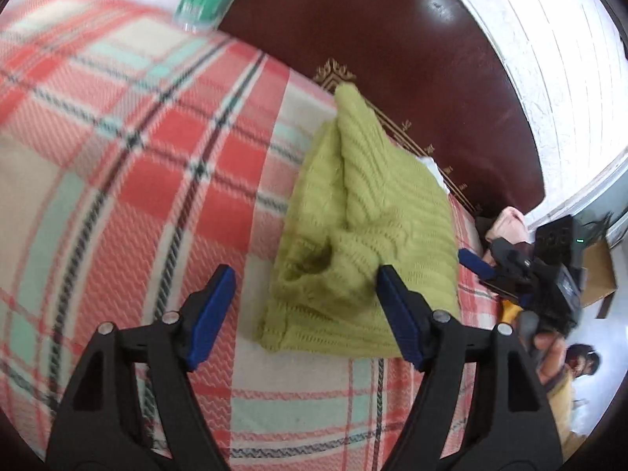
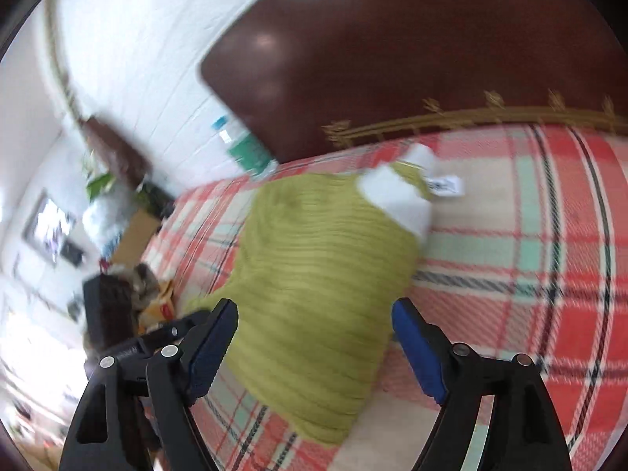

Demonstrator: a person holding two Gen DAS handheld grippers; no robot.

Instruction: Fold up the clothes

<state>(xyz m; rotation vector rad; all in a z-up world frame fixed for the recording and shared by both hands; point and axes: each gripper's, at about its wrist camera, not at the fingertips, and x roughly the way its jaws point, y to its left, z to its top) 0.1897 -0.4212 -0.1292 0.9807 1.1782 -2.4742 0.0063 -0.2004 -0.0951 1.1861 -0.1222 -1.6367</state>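
While lying folded on the plaid bed [image 1: 137, 180] near the headboard [image 1: 392, 39], green sweater [image 1: 365, 204]: releasing, left tongs [image 1: 304, 314] and right tongs [image 2: 314, 347] both gaping, empty; probably tidying or fetching another garment next.

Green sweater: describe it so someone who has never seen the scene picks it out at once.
Start from the bed covered by a red, cream and mint plaid blanket, with a dark brown headboard behind it. Near the headboard lies the green sweater, folded into a bundle, both open grippers in front of it. It is the only plain, ribbed, yellow-green knit; white fabric peeks from its far end.
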